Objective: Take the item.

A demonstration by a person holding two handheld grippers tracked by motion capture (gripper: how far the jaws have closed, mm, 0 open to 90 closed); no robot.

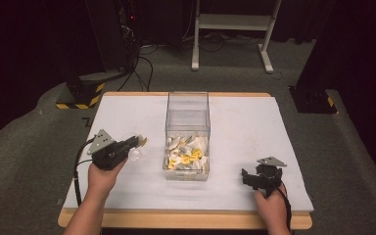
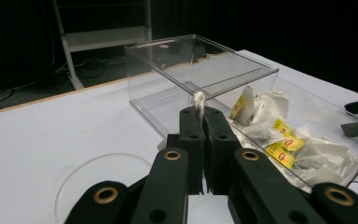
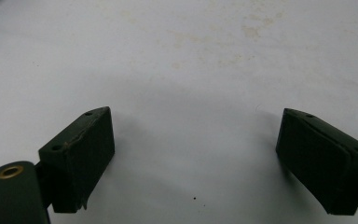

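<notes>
White tea bag (image 2: 198, 101) pinched in left hand-held gripper (image 2: 204, 122), beside clear box (image 2: 168, 70).

box (image 1: 187, 119) mid-table, tea bags (image 1: 186, 152) in its near end | dish (image 1: 135, 152), probably, left of box | table (image 1: 245, 122) beneath

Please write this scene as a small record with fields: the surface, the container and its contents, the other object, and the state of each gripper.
surface: white table cover
container: clear box at the table's middle
contents: pile of tea bags, some with yellow tags
other object: clear round dish beside the box
left gripper: shut on a white tea bag, left of the box
right gripper: open, holding nothing, over bare cover
</notes>
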